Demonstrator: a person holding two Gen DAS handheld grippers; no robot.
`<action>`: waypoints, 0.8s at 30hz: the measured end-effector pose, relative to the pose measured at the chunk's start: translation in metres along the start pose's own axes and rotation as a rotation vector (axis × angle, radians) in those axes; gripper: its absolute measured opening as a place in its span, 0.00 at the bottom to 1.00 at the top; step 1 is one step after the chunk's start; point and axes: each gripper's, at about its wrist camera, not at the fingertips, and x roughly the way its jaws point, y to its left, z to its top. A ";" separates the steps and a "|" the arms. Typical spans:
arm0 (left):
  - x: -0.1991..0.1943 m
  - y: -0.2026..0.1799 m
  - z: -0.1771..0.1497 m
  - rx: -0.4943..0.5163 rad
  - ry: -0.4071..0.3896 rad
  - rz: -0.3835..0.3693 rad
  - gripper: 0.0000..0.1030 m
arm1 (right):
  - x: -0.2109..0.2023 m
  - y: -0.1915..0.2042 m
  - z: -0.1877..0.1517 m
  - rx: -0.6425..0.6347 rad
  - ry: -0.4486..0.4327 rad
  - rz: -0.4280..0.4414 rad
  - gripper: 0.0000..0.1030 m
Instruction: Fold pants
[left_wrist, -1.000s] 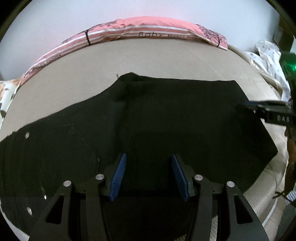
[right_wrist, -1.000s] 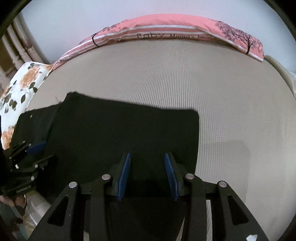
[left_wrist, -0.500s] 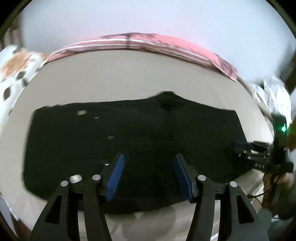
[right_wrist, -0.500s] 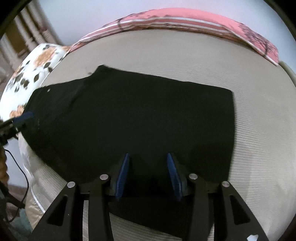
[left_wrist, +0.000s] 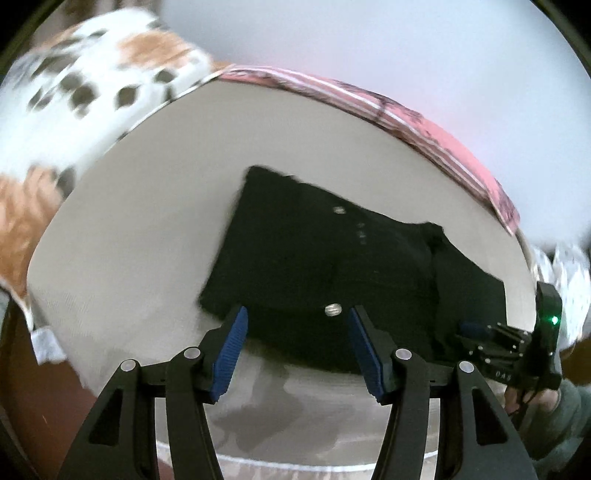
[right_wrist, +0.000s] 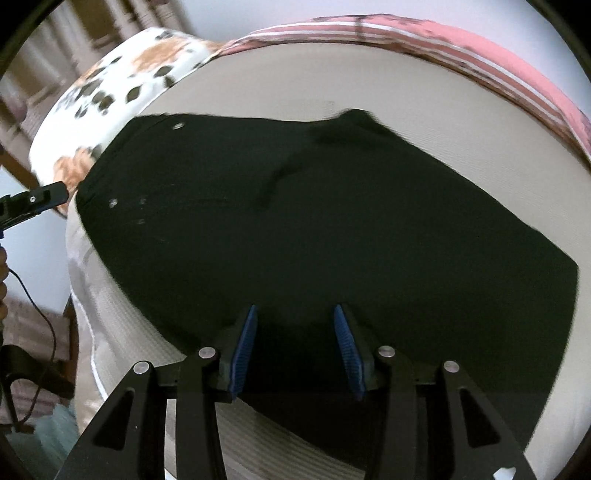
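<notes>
Black pants (left_wrist: 332, 266) lie flat, folded in a rough rectangle, on the beige mattress (left_wrist: 147, 229); they also fill the right wrist view (right_wrist: 332, 221). My left gripper (left_wrist: 297, 349) is open and empty, above the pants' near edge by the waist, where a metal button (left_wrist: 332, 309) shows. My right gripper (right_wrist: 293, 349) is open and empty, above the near edge of the pants. The right gripper also shows at the far right in the left wrist view (left_wrist: 476, 330). The left gripper's fingers (right_wrist: 44, 195) show at the left edge of the right wrist view.
A pink striped pillow (left_wrist: 443, 147) lies along the far side of the bed. A floral white and orange quilt (left_wrist: 92, 92) sits at the left end, also in the right wrist view (right_wrist: 122, 85). The mattress edge (right_wrist: 88, 332) drops off at the left, with a cable there.
Both grippers have pulled back and swung left; the pants now look farther away and more of the bed's near edge shows. Both stay open and empty.
</notes>
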 end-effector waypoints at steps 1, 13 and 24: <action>-0.002 0.008 -0.003 -0.027 -0.001 -0.006 0.56 | 0.003 0.007 0.004 -0.017 0.006 0.009 0.41; 0.040 0.077 -0.020 -0.402 0.144 -0.257 0.59 | 0.000 0.027 0.024 -0.010 0.009 0.101 0.53; 0.068 0.087 -0.012 -0.429 0.092 -0.368 0.62 | -0.012 0.021 0.025 0.070 -0.026 0.099 0.56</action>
